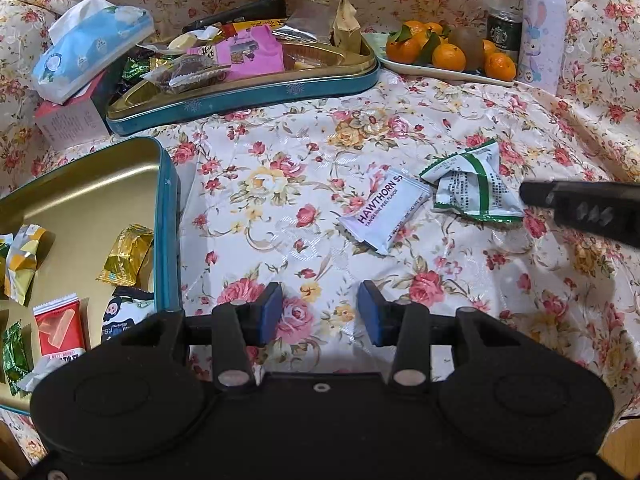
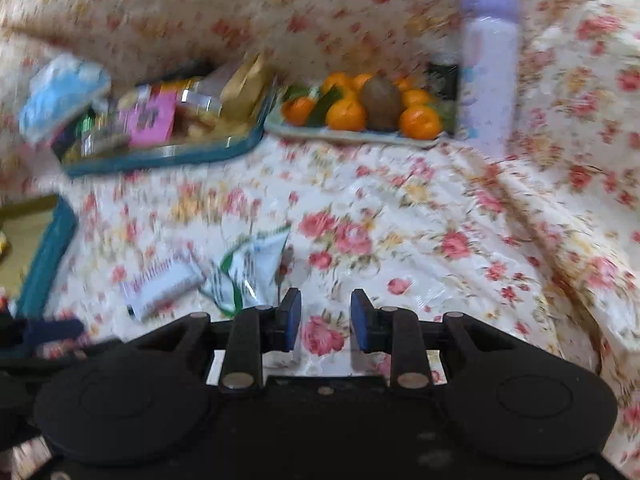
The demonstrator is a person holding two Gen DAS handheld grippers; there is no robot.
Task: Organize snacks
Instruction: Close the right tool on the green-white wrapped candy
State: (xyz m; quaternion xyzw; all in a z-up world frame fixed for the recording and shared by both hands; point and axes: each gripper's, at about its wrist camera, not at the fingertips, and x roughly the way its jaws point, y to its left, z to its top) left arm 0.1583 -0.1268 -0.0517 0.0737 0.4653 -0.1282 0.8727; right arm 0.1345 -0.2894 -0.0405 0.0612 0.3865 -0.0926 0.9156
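A white Hawthorn snack packet (image 1: 384,210) and a crumpled green-and-white packet (image 1: 472,182) lie on the floral cloth. My left gripper (image 1: 320,314) is open and empty, just short of the Hawthorn packet. To its left is a teal tin (image 1: 166,216) with several wrapped snacks inside. My right gripper (image 2: 326,320) is open and empty; its view is blurred. The green-and-white packet (image 2: 248,272) and the Hawthorn packet (image 2: 164,284) lie ahead to its left. One finger of the right gripper (image 1: 580,208) shows at the right edge of the left wrist view, beside the green-and-white packet.
A second teal tin (image 1: 240,96) full of snacks stands at the back, with a tissue pack (image 1: 88,44) to its left. A plate of oranges and a kiwi (image 1: 448,54), a dark can (image 1: 502,34) and a lilac bottle (image 1: 542,24) stand at the back right.
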